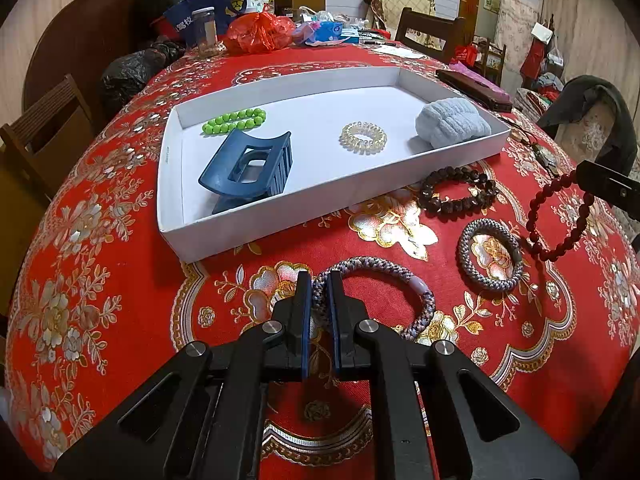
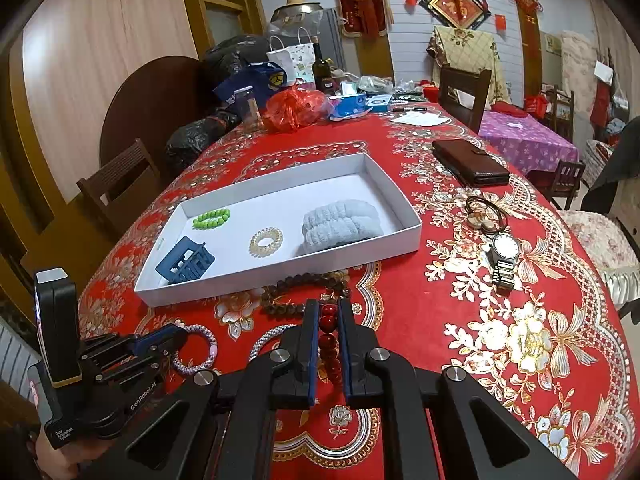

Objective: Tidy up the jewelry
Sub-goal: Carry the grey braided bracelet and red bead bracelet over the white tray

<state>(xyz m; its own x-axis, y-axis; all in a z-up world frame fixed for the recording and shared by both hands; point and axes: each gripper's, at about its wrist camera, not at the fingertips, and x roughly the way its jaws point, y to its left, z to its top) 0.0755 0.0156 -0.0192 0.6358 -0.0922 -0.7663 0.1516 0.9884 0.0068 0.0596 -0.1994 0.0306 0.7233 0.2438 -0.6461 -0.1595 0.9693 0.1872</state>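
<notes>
My left gripper [image 1: 319,285] is shut on the left side of a braided purple-grey hair tie [image 1: 400,274] that lies on the red tablecloth. My right gripper [image 2: 329,309] is shut on a red bead bracelet [image 2: 329,340]; the left wrist view shows this bracelet [image 1: 536,216] hanging from it at the right. A second grey braided hair tie [image 1: 466,264] and a dark brown bead bracelet [image 1: 456,192] lie between them. Behind stands a white tray [image 1: 320,216] with green beads [image 1: 234,120], a blue claw clip [image 1: 248,168], a clear spiral tie [image 1: 364,136] and a pale blue scrunchie [image 1: 452,120].
To the right of the tray lie a metal wristwatch [image 2: 505,256], a corded pendant [image 2: 484,212] and a brown wallet [image 2: 468,160]. Bags, a bottle [image 2: 322,68] and boxes crowd the far end of the table. Wooden chairs stand around it.
</notes>
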